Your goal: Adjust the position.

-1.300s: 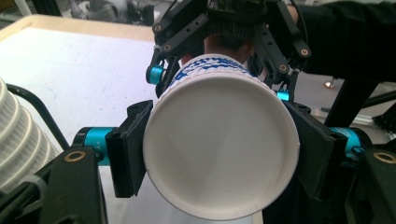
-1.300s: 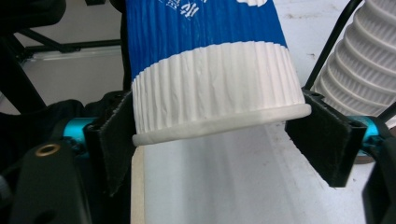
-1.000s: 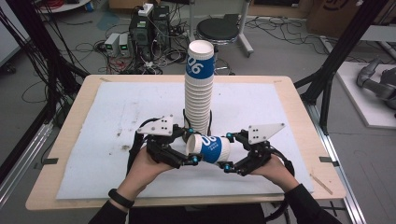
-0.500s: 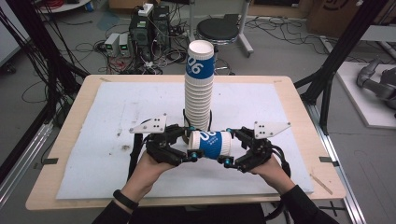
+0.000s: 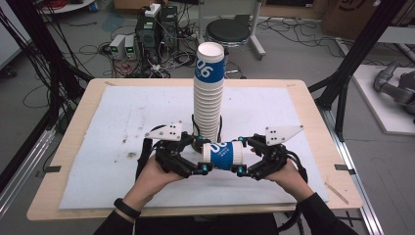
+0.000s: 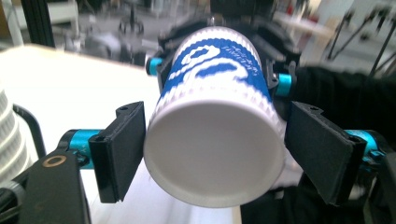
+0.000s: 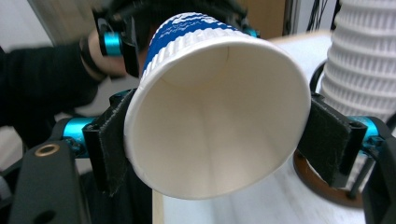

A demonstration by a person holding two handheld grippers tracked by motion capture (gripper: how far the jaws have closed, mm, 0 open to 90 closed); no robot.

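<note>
Tall cup stack (image 5: 209, 93) just behind held cup (image 5: 223, 155), white mat (image 5: 117, 122)

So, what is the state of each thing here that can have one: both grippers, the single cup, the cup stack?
left gripper: open, jaws have just been opening, cup base between them.
right gripper: shut on the single cup's rim, jaws have just been closing.
single cup: lying level, off the table, empty.
cup stack: upright on the table, mouth up.

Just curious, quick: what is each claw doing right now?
Left gripper: jaws just opening, paper cup between them, not gripped.
Right gripper: jaws just closing, holding the paper cup.
</note>
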